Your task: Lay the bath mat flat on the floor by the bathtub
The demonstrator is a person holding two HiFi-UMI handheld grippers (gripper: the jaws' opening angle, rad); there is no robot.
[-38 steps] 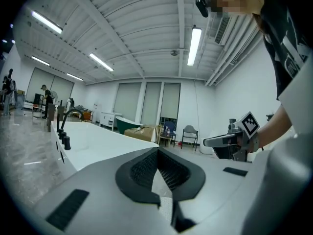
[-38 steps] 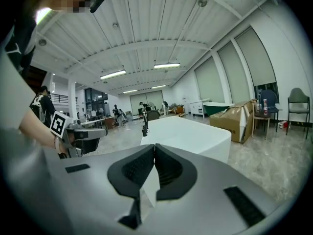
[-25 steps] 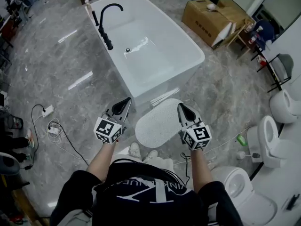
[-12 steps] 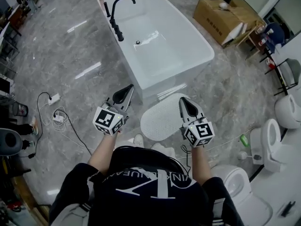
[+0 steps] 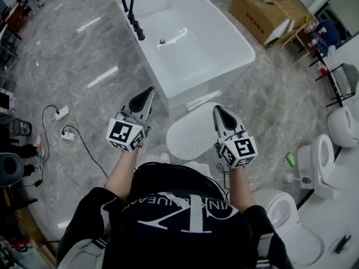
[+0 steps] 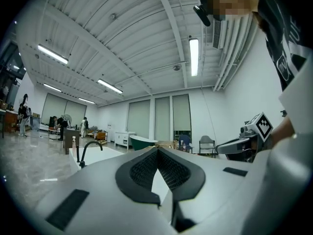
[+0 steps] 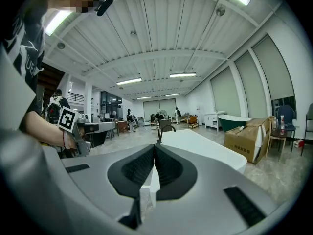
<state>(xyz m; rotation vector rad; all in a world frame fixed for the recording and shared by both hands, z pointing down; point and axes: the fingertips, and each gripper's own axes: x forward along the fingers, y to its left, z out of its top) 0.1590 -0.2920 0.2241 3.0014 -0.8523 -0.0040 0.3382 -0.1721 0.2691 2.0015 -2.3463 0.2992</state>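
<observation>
The white oval bath mat (image 5: 192, 131) lies flat on the grey marble floor, right against the near end of the white bathtub (image 5: 208, 89). My left gripper (image 5: 148, 91) is held in the air to the left of the mat, shut and with nothing in it. My right gripper (image 5: 216, 110) hovers over the mat's right edge, also shut and empty. Both point level across the room. In the left gripper view the jaws (image 6: 156, 150) meet with no gap. In the right gripper view the jaws (image 7: 155, 146) are closed too, with the bathtub (image 7: 203, 150) beyond them.
A black faucet (image 5: 133, 11) stands at the tub's left rim. A cardboard box (image 5: 262, 14) sits to the tub's right. Toilets (image 5: 322, 167) line the right wall, with a green bottle (image 5: 289, 159) nearby. A power strip and cables (image 5: 63, 133) lie on the floor at left.
The mat stays flat on the floor. Both grippers remain shut; the left one has risen a little toward the tub. The head view has shifted slightly.
</observation>
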